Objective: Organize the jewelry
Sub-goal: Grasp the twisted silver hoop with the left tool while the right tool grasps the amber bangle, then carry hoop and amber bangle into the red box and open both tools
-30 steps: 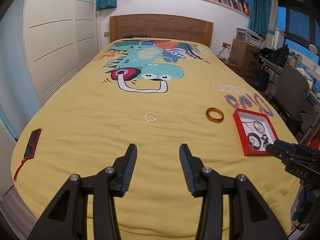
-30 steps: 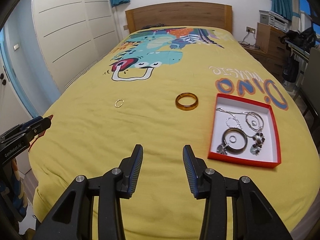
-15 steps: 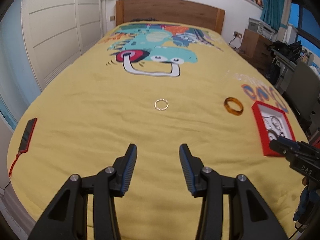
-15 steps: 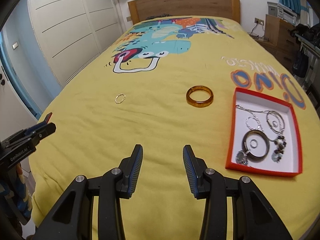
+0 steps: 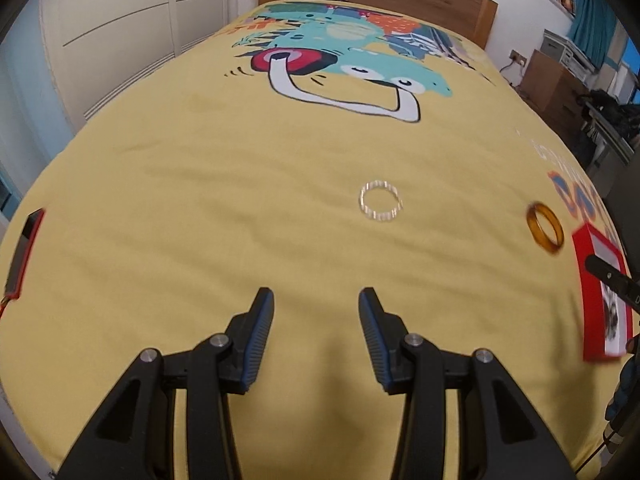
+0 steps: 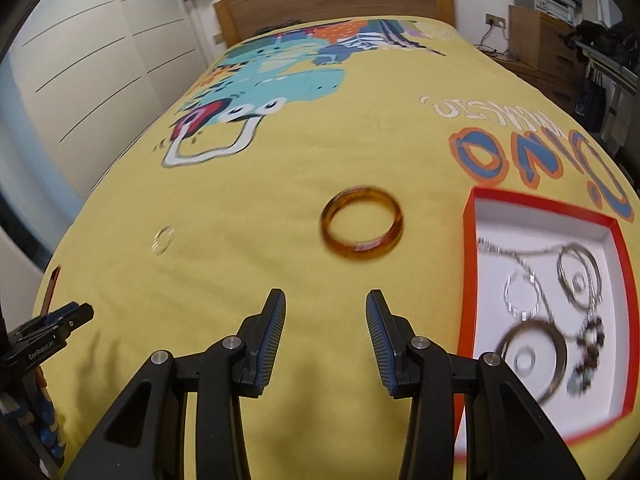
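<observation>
Amber bangle (image 6: 362, 223) lies mid-frame on the bed (image 6: 280, 168), bare quilt all round; thin ring (image 5: 380, 201) centre-frame too. Red box (image 6: 468, 264) at right holds chains and hoops. Right tongs (image 6: 326, 320) and left tongs (image 5: 316, 316) both gape, empty.

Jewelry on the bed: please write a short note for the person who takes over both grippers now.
Left gripper: open, empty, facing the thin ring.
Right gripper: open, empty, facing the amber bangle.
Both pieces lie loose on the yellow bedspread.
Done: the red box holds chains, hoops and beads.
Left: put the bangle and the thin ring in the box.
</observation>
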The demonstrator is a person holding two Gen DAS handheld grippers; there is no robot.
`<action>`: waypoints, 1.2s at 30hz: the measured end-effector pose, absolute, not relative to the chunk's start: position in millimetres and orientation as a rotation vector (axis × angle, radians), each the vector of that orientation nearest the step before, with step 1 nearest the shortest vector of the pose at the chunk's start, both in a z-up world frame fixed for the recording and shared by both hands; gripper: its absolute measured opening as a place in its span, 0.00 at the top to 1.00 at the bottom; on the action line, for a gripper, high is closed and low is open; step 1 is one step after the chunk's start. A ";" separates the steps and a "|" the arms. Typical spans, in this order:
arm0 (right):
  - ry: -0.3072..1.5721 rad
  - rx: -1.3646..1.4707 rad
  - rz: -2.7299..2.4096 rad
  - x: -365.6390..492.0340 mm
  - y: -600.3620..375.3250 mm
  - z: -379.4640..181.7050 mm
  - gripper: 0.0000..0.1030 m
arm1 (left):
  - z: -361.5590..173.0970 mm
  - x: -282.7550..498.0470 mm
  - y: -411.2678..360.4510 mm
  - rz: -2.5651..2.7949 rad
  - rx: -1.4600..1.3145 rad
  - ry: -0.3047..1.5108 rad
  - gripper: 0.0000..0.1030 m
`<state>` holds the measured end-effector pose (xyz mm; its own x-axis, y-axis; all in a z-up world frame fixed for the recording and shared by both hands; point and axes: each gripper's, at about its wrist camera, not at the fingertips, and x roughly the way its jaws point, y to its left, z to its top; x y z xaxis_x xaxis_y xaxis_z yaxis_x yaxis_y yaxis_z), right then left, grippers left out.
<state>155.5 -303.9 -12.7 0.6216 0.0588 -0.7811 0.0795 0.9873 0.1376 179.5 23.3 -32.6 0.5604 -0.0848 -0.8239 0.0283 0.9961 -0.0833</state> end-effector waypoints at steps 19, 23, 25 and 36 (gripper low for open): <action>1.026 0.080 -0.123 261.9 -344.1 -59.6 0.64 | -82.7 298.2 -13.2 -0.118 -0.036 1.057 0.60; 1.046 0.034 -0.130 265.7 -338.1 -67.2 0.67 | -84.9 296.5 -22.0 -0.123 0.017 1.037 0.69; 1.070 0.058 -0.099 267.6 -334.4 -73.9 0.87 | -84.5 292.7 -26.5 -0.138 0.036 1.031 0.83; 0.990 0.079 0.006 230.4 -301.2 -58.7 0.90 | -70.7 255.6 -19.2 -0.133 0.024 1.022 0.95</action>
<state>230.4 -301.2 -58.7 0.5485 0.0414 -0.8351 0.0310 0.9971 0.0698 255.6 -19.2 -70.7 0.5141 -0.0989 -0.8520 0.1218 0.9917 -0.0417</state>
